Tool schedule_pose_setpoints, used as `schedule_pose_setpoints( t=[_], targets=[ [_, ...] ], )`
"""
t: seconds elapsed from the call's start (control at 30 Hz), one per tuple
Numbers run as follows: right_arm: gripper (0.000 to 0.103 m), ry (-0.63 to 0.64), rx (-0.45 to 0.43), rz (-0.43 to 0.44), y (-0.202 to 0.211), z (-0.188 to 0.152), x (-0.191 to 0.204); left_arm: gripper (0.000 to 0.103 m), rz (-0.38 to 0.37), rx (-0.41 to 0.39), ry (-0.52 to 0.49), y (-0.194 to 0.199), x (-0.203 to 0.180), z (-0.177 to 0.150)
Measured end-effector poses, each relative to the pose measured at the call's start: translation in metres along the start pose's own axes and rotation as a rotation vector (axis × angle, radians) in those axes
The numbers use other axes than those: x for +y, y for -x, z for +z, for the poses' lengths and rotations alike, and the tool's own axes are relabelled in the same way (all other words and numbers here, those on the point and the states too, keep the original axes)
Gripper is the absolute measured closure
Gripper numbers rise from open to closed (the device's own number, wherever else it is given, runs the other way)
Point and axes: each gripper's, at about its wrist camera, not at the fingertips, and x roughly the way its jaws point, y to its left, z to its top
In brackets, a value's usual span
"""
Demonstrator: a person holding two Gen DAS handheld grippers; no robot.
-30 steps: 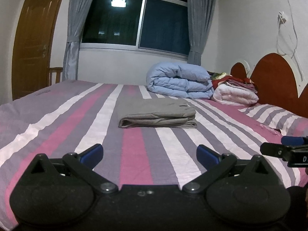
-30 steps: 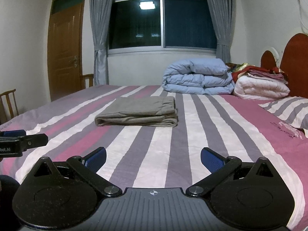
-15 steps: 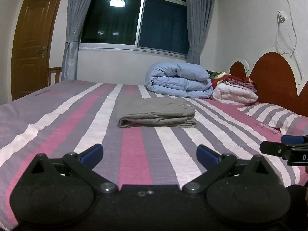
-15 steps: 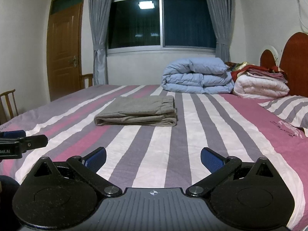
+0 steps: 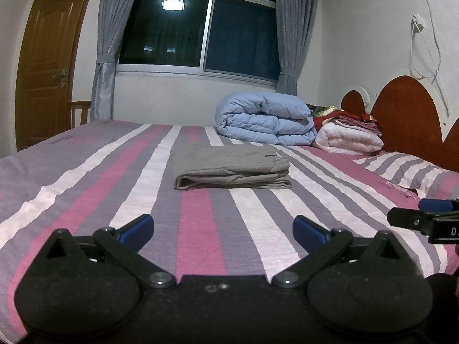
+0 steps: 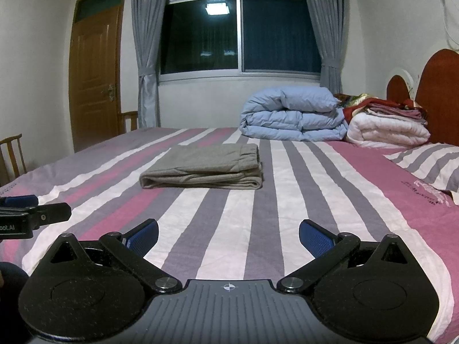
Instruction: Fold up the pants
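nearest, over the bed's front edge, the left gripper [image 5: 223, 226] hangs with its blue pads wide apart and nothing between them; the right gripper [image 6: 228, 233] beside it is spread just as wide and equally bare; each shows at the side of the other's view, level with it; both are well apart from the cloth; further on, around the middle of the striped bed [image 6: 330, 200], the grey pants [image 5: 231, 169] lie already folded into a flat, layered rectangle, rounded fold toward the grippers, waistband at the right end; judged from this, the fold looks finished and the tools are standing off; the fabric looks soft, light and limp, so it would sag and slip open if lifted by one layer; any tidying would best pinch through all the layers at the two near corners of the fold; against the far edge, by the headboard, sit a rolled blue duvet [image 5: 265, 117] and a white quilt [image 6: 387, 129]; compared with a second ago almost nothing differs: pants unmoved, both tools just as open, views only slightly drifted.
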Motion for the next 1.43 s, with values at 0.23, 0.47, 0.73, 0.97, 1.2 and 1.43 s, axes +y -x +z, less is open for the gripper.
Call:
schedule_pose_setpoints(
  t=[0.23,0.47,0.73,0.97,1.2,1.43],
  targets=[
    [0.000,0.001,0.000,0.000,0.0002,0.0001,0.0005,0.006,-0.003,0.004,0.000,0.0006,-0.0007,-0.0004],
    [0.000,0.001,0.001,0.000,0.0003,0.0001,0.0009,0.006,-0.004,0.003,-0.001,0.0010,-0.0010,-0.0009],
    [0.000,0.002,0.001,0.001,0.0000,0.0003,-0.0005,0.006,-0.005,0.001,-0.002,0.0013,-0.0011,-0.0010],
    [0.000,0.002,0.000,0.001,0.0001,0.0003,-0.0003,0.006,-0.023,-0.007,-0.004,0.0022,0.0013,0.0006],
    [0.000,0.003,0.000,0.001,-0.0003,0.0004,-0.0010,0.006,-0.042,-0.022,-0.005,0.0020,0.0057,0.0019],
    [0.000,0.003,0.000,0.001,-0.0001,0.0003,-0.0010,0.006,-0.053,-0.041,-0.026,0.0044,0.0046,0.0010]
  ],
)
